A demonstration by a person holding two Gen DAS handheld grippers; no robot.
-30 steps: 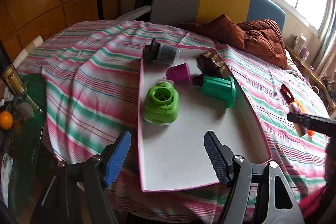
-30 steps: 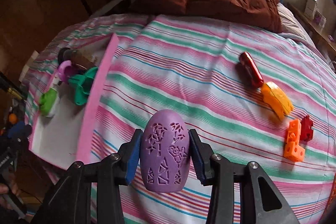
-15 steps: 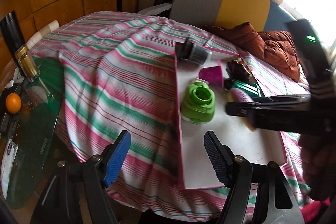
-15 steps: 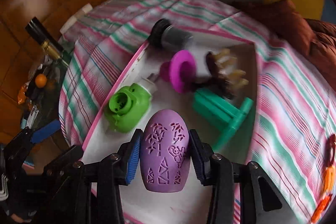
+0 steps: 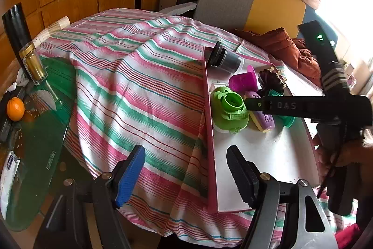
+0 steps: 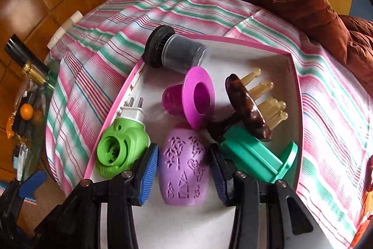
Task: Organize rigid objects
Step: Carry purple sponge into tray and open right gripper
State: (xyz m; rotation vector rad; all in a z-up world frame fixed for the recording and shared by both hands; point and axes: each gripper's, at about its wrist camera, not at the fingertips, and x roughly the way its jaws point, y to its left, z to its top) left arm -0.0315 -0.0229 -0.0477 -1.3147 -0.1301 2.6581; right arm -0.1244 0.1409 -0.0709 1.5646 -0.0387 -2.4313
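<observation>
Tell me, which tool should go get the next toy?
Probably the left tool: it is open and holds nothing. The right tool is around the purple egg in the tray, jaws slightly parted.

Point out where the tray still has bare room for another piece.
The near half of the tray, between its pink left rim and right edge, below the green plug-in, is bare. The far half is crowded: purple egg, teal piece, magenta cup, brush, dark jar.
</observation>
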